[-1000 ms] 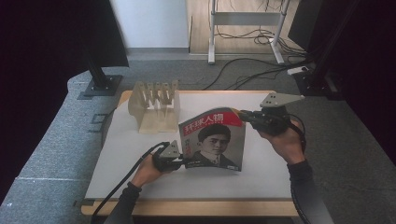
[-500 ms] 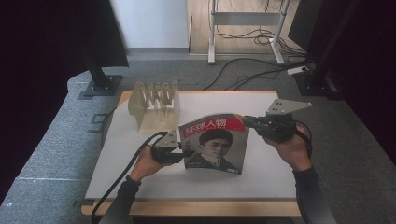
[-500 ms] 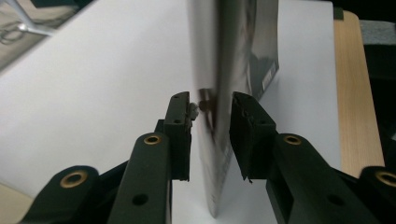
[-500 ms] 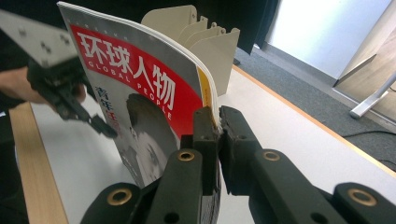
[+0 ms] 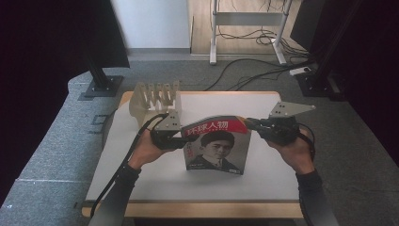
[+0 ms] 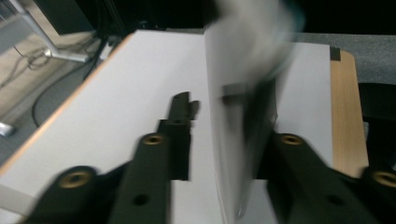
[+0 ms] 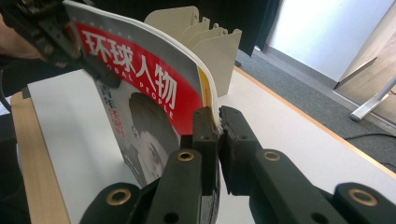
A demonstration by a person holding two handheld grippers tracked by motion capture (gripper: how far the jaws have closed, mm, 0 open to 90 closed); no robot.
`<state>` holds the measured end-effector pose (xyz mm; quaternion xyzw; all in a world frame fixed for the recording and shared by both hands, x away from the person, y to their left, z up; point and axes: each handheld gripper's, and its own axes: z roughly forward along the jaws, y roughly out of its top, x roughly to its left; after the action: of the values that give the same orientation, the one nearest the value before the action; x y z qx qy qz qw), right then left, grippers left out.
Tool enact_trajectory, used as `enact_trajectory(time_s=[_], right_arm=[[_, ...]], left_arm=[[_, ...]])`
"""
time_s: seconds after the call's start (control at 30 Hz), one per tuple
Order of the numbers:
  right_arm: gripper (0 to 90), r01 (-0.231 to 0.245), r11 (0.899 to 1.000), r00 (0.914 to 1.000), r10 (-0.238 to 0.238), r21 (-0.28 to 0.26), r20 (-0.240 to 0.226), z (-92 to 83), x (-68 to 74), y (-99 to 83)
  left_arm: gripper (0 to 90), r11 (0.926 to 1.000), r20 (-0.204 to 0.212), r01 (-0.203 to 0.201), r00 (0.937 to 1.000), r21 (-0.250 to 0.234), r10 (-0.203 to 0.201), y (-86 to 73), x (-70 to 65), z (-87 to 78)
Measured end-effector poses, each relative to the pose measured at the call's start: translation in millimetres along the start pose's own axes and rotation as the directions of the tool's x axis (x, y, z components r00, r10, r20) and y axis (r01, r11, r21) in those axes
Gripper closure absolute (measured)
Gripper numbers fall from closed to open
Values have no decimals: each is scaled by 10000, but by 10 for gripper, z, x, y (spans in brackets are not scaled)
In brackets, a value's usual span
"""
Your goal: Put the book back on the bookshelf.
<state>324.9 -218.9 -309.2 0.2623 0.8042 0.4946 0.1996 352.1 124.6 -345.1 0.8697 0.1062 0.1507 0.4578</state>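
A magazine (image 5: 216, 150) with a red title band and a portrait cover stands nearly upright on the white table (image 5: 282, 174), its lower edge on the top. My right gripper (image 5: 248, 123) is shut on its upper right corner; in the right gripper view (image 7: 218, 114) the pages are pinched between both jaws. My left gripper (image 5: 181, 140) holds the upper left edge and shows far off in the right gripper view (image 7: 88, 60). Its jaws have just been closing, with the blurred magazine (image 6: 243, 70) between them in the left gripper view (image 6: 217, 98).
A beige slotted file rack (image 5: 155, 96) stands at the table's back left, just behind the left hand; it also rises behind the magazine as the rack (image 7: 205, 42). A monitor stand foot (image 5: 101, 87) and cables (image 5: 254, 70) lie on the carpet beyond the table.
The left hand has risen with the magazine's left edge, so the magazine went from leaning low on the table to standing upright. The right hand has barely moved.
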Motion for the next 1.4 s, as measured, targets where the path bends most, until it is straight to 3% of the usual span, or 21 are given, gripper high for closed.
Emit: enact_trajectory(time_s=[0.17, 0.4, 0.53, 1.0, 1.4], right_arm=[[742, -45, 9999, 9997, 48, -116, 245, -52, -33, -9], [664, -217, 9998, 9970, 217, 2, 737, -181, -118, -97], [636, -237, 9997, 9961, 230, 76, 849, -174, -141, -158], [463, -724, 9957, 9944, 675, 583, 818, 5, -184, -527], [323, -956, 9904, 9925, 871, 995, 862, 214, -164, -858]], left_arm=[[859, 9991, 453, 415, 9981, 37, -417, -2, 39, -13], [866, 9999, 331, 113, 9994, 48, -115, -3, 17, -20], [866, 9998, 308, 187, 9993, 47, -189, -8, 13, -30], [867, 9969, -176, 772, 9969, 116, -770, -92, 96, -180], [870, 9866, -650, 1632, 9845, 10, -1628, -166, 196, -337]])
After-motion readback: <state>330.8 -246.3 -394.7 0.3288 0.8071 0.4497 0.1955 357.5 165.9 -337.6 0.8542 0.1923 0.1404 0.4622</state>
